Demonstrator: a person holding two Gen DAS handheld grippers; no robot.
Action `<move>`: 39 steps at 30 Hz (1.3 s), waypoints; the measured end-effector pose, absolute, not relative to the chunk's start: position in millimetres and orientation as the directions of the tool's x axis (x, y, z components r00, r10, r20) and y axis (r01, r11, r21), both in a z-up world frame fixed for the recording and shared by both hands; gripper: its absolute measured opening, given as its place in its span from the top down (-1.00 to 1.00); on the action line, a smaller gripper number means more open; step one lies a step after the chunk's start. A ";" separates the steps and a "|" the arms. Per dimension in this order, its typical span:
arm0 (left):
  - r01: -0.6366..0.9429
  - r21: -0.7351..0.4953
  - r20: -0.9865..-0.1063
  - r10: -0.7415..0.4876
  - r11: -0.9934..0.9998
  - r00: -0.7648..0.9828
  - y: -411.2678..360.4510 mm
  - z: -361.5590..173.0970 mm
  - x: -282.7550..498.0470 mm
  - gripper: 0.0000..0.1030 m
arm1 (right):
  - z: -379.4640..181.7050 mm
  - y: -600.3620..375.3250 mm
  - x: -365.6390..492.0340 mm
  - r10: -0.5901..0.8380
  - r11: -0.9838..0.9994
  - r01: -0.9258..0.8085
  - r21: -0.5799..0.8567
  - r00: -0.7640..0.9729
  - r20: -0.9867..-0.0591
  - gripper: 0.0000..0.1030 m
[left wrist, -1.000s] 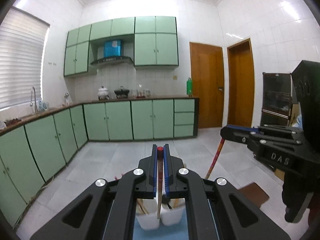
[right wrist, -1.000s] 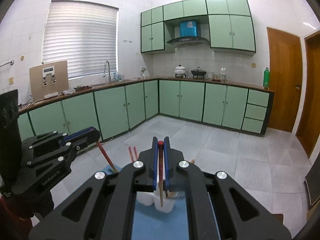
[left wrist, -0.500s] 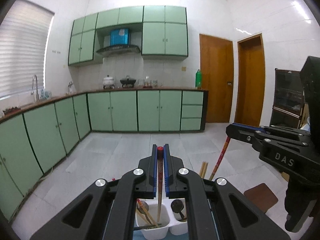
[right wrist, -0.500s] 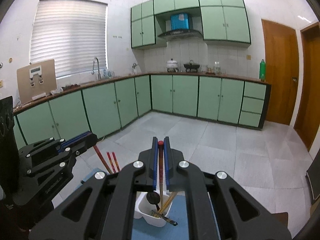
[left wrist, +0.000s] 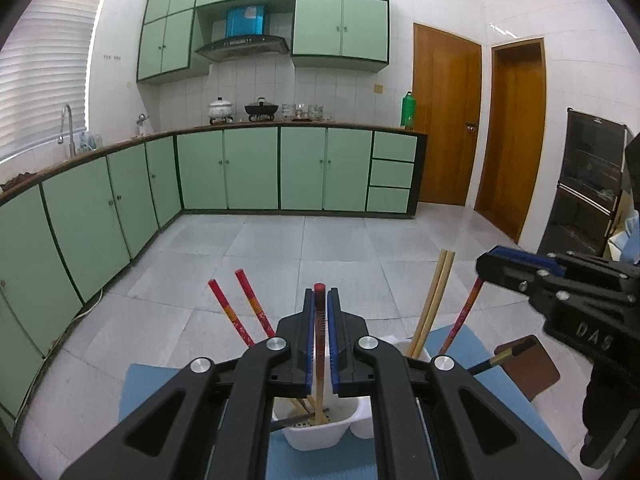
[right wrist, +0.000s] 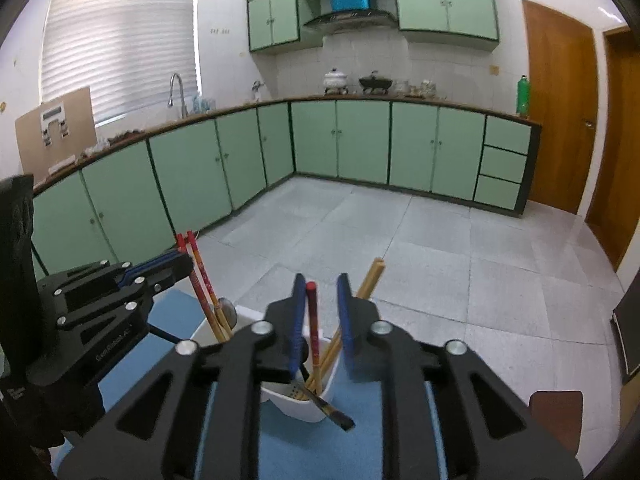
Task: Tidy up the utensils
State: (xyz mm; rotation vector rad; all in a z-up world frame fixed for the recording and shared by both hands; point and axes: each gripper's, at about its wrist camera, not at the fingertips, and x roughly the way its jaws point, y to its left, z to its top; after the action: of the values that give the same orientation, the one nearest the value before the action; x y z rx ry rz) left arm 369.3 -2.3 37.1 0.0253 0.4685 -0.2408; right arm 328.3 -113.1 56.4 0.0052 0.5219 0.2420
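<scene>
A white divided holder [left wrist: 320,436] [right wrist: 296,404] stands on a blue mat [left wrist: 152,384]. My left gripper [left wrist: 320,296] is low over it. A red-tipped chopstick [left wrist: 319,320] sits upright between its pads, lower end in the holder; these jaws are starting to open. My right gripper [right wrist: 320,284] is opening. Its pads stand clearly apart around another red-tipped chopstick [right wrist: 311,312], which leans on the left pad and rests in the holder. Two red chopsticks [left wrist: 240,308], a wooden pair [left wrist: 434,300] and a black-handled utensil [right wrist: 332,410] also stand in the holder.
A brown board [left wrist: 532,368] lies right of the mat. The two grippers are close side by side over the holder. Green cabinets [left wrist: 248,168] line the far walls. Two wooden doors [left wrist: 444,120] and a black rack [left wrist: 588,184] are at the right.
Both grippers have come down toward the holder, and both chopsticks' lower ends now sit inside it. The right jaws have parted off their chopstick.
</scene>
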 end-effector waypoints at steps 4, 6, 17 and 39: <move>0.237 -0.026 -0.407 -0.227 0.971 0.885 0.6 52.5 347.8 0.37 | 75.1 -128.7 303.5 0.206 0.978 -0.191 0.078 0.877 -0.434 0.17; 0.237 -0.031 -0.385 -0.230 0.971 0.894 2.6 61.1 334.2 0.16 | 83.1 -135.1 288.6 0.182 0.983 -0.169 0.067 0.896 -0.406 -0.12; 0.201 -0.026 -0.348 -0.198 0.979 0.916 17.6 65.6 249.2 -0.48 | 87.0 -163.4 184.7 0.138 0.990 -0.134 0.034 0.940 -0.311 -0.84; 0.186 -0.038 -0.360 -0.187 0.982 0.914 22.4 42.3 124.0 -0.75 | 35.2 -129.0 73.7 0.209 0.977 -0.211 0.041 0.887 -0.411 -0.88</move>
State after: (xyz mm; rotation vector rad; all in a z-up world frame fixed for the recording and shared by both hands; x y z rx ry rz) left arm 124.0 22.4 42.3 -0.0027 0.3708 -0.1918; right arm 73.7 -129.0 35.2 -0.0052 0.4271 0.2182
